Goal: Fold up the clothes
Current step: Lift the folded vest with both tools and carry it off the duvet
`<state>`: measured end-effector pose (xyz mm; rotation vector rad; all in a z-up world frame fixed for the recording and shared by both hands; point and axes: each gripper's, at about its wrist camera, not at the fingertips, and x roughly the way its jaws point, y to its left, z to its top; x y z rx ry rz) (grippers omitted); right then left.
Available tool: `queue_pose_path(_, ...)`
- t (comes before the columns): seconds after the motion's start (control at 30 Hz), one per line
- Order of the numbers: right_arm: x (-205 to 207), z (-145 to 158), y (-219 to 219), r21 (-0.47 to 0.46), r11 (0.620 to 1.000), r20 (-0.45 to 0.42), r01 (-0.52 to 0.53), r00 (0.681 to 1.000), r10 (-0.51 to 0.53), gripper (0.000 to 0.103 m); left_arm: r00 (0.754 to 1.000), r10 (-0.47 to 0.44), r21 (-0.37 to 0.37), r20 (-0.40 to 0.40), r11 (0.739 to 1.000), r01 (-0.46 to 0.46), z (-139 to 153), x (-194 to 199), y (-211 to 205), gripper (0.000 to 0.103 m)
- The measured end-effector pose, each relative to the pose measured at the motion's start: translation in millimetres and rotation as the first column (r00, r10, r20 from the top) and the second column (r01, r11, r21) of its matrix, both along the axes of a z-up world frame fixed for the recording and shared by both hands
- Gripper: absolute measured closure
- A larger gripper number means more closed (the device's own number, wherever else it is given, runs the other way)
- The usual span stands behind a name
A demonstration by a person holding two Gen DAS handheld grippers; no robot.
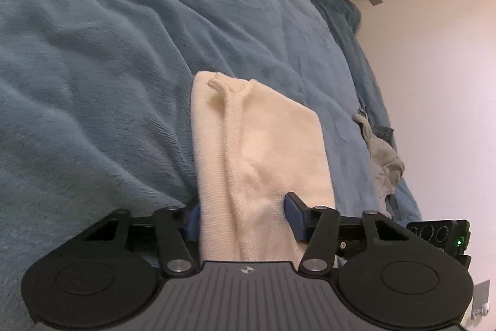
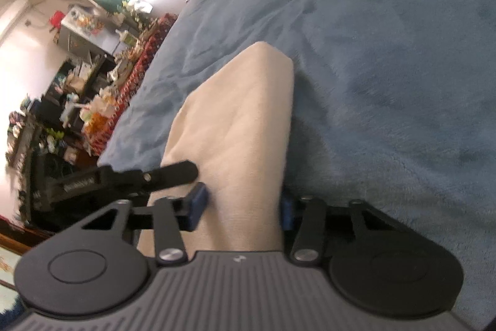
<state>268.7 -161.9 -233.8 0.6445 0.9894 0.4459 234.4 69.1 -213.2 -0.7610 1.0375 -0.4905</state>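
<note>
While one cream garment lies folded on the blanket, two grippers straddle its near end.
Blanket (image 1: 93,58): one, blue, rumpled, under everything.
Cream garment (image 1: 263,145): one, a long narrow fold stretching away over the blanket, a ribbed seam along it.
Left gripper (image 1: 245,216): one; both blue pads flank the garment's near end, cloth bunched between them, seemingly pinching it.
Right gripper (image 2: 243,207): one; its two blue pads sit against the garment's sides, grasping the fold.
Grey cloth (image 1: 384,163): one, crumpled at the blanket's right edge, well apart from the garment.
</note>
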Motion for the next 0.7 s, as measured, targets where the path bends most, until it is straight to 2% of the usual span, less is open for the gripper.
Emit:
queue_pose_path(0.13,1,13,11,-0.016,1.0,0.02,0.002,1.0,-0.001,0.063,0.999,0.035,-0.016,0.008,0.999,-0.035,11,-5,6,0.06)
queue_pose_path(0.23,-2,33,25,-0.08,0.997,0.064,-0.021,0.998,0.026,0.063,0.999,0.047,0.0,0.026,0.999,-0.047,25,-8,6,0.061)
queue_pose_path(0.3,-7,48,30,-0.102,0.994,0.091,-0.033,0.995,0.043,0.063,0.997,0.052,0.018,0.051,0.998,-0.053,35,-12,8,0.061)
queue_pose_path(0.43,-14,73,35,-0.087,0.995,0.119,-0.046,0.991,0.056,0.063,0.991,0.063,0.043,0.117,0.997,-0.068,60,-21,19,0.063)
queue_pose_path(0.6,-5,106,73,-0.089,0.993,0.152,-0.077,0.984,0.09,0.063,0.982,0.109,0.023,0.153,0.993,-0.114,81,-27,58,0.063)
queue_pose_path(0.7,8,123,109,-0.054,0.993,0.163,-0.107,0.98,0.115,0.063,0.972,0.156,0.014,0.174,0.987,-0.161,95,-31,96,0.063)
